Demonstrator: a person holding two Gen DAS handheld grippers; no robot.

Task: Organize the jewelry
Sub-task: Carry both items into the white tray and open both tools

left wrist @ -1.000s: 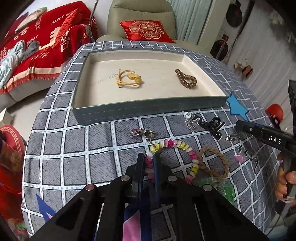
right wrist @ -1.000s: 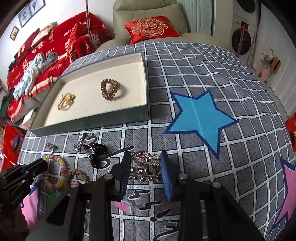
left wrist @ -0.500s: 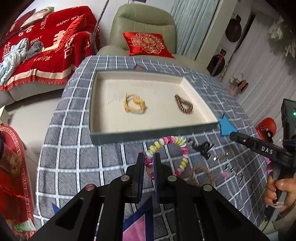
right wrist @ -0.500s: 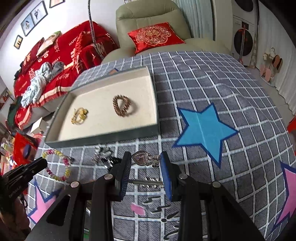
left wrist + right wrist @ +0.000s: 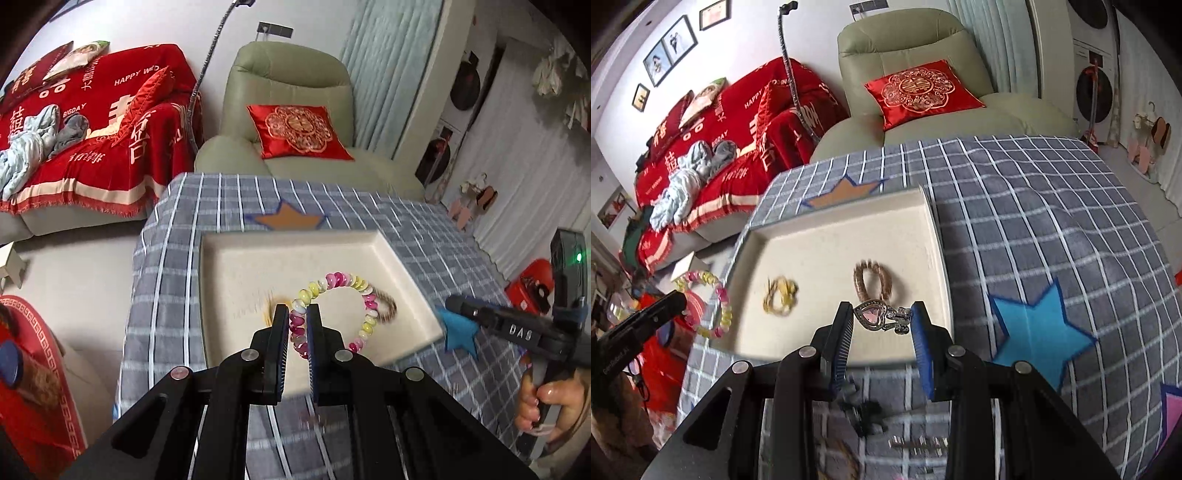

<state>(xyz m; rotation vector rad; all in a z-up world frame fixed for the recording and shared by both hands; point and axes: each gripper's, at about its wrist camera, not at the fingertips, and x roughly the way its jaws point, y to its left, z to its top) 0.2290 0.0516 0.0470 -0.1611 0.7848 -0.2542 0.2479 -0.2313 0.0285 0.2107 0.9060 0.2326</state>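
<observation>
My left gripper (image 5: 297, 314) is shut on a pastel bead bracelet (image 5: 334, 282), which hangs in the air over the near part of the cream-lined tray (image 5: 243, 266). My right gripper (image 5: 882, 314) is shut on a silver heart-shaped clip with a pink stone (image 5: 875, 315), held above the tray's (image 5: 923, 236) front edge. Inside the tray lie a yellow cord bracelet (image 5: 779, 295) and a brown bead bracelet (image 5: 875, 282). In the left wrist view the right gripper (image 5: 491, 321) and the hand holding it show at the right. The left gripper's tip (image 5: 661, 308) and the bracelet (image 5: 716, 306) show at the left of the right wrist view.
The tray sits on a grey checked cloth (image 5: 1052, 229) with a blue star (image 5: 1034, 332) and an orange star (image 5: 286, 219). A black clip (image 5: 866, 413) and a silver pin (image 5: 916, 441) lie near the front edge. A green armchair (image 5: 291, 122) stands behind the table.
Both grippers have lifted their pieces off the cloth and carried them up and forward over the tray's front edge. The other loose pieces have dropped out of the left wrist view.
</observation>
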